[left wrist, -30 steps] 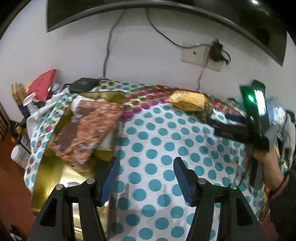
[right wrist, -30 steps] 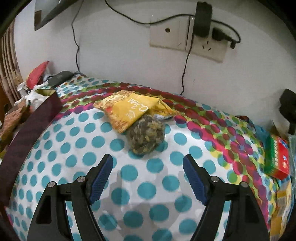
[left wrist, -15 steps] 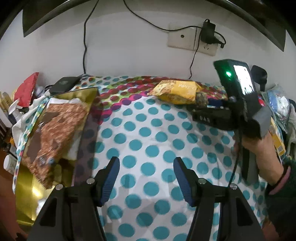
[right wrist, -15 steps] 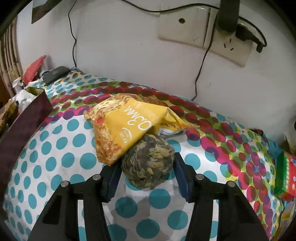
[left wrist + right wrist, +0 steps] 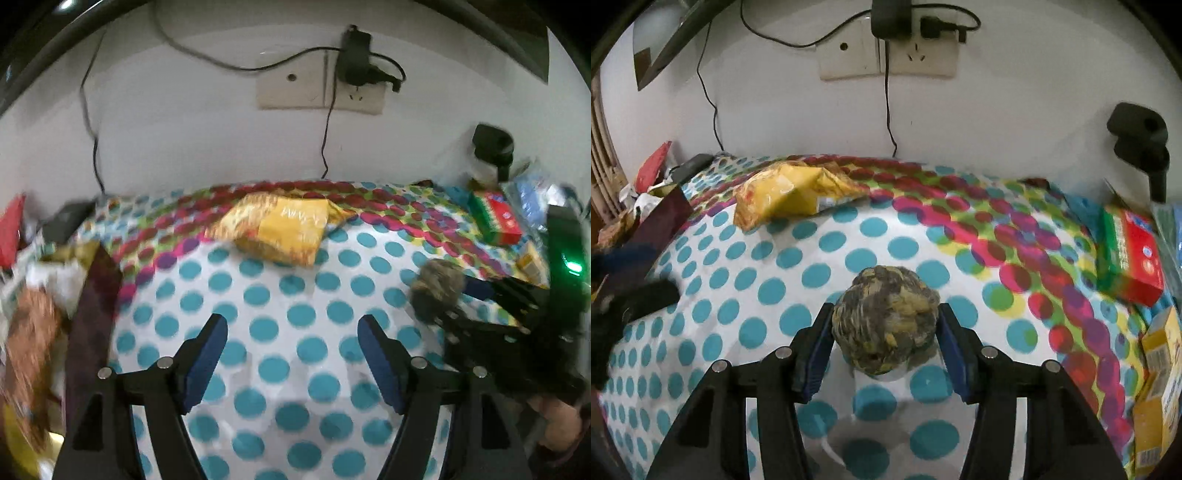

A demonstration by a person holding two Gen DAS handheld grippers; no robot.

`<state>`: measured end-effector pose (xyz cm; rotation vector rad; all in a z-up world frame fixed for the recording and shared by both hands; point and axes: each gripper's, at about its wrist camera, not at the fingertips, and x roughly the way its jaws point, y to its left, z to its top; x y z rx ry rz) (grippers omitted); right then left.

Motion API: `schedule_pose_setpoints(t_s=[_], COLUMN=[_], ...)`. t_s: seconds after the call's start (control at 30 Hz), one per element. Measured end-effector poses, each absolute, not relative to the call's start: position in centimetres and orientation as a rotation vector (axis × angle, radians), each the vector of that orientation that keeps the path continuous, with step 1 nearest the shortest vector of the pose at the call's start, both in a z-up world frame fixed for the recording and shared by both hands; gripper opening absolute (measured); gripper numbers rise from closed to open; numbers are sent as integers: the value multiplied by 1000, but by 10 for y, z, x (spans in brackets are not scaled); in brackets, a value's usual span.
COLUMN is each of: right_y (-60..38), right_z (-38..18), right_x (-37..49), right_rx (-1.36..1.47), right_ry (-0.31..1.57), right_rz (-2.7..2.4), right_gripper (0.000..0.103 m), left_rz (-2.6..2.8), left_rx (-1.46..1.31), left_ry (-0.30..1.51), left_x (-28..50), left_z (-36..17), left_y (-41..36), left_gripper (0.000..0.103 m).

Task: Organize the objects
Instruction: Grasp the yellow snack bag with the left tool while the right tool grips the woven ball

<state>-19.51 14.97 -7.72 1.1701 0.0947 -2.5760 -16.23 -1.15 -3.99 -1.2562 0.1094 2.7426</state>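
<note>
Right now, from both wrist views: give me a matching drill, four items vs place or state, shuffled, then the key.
Items
1. mottled ball
2. yellow snack bag
3. red and green box
4. left gripper

Place or state
A. at the right edge of the dotted cloth
B. fingers opening, nothing between them
C. lying by the wall under the socket
D. clamped between the right gripper's blue pads

Pairs: 1-D, 2-C, 3-A, 4-B

The room is dim. The left wrist view is smeared and blurry — worst at the left edge. The right wrist view is sharper. Both bend round, with black corners.
</note>
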Motion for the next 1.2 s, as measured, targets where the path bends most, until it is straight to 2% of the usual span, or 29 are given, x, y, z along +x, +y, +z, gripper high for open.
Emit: schedule_pose_setpoints(t_s=[0.27,0.37,0.57,0.67,0.83,0.9,0.93,1.0,1.1,1.13,1.2], right_y=[153,156,151,151,152,153,152,151,150,148,148], right_z=[-83,-84,-86,-85,-85,-84,-84,-82,-81,-80,-80], right_x=[-202,-204,-202,-201,-201,-202,-202,-202,-203,-204,-204], right_rx=[1211,1222,1226,1227,1227,1227,1227,1228,1229,1230,1233], right_ry=[66,31,77,72,77,76,78,83,90,99,112], right_rz=[-2522,-2508,-2509,-2512,-2512,-2512,-2513,-2514,-2516,-2518,-2517], right_gripper=[50,50,50,50,50,50,50,50,50,50,50], left_rz=[2704,2647,2581,2572,2596,2610,2634,2664,2726,2744,2777], left_rx=[-1195,-1223,-1215,-1224,-1226,-1234,-1231,-1202,-1176,-1169,-1168], left_ry=[600,751,1143,1230,1060,990,1022,1028,897,863,778], left_x=[-207,-225,-249,-259,-261,-264,-264,-265,-262,-261,-257], left_z=[-36,-47,-77,-90,-96,-96,-98,-99,-92,-90,-86], left_y=[25,39,61,62,49,44,44,42,33,30,23], left_gripper=[75,75,75,75,74,58,43,39,32,26,25])
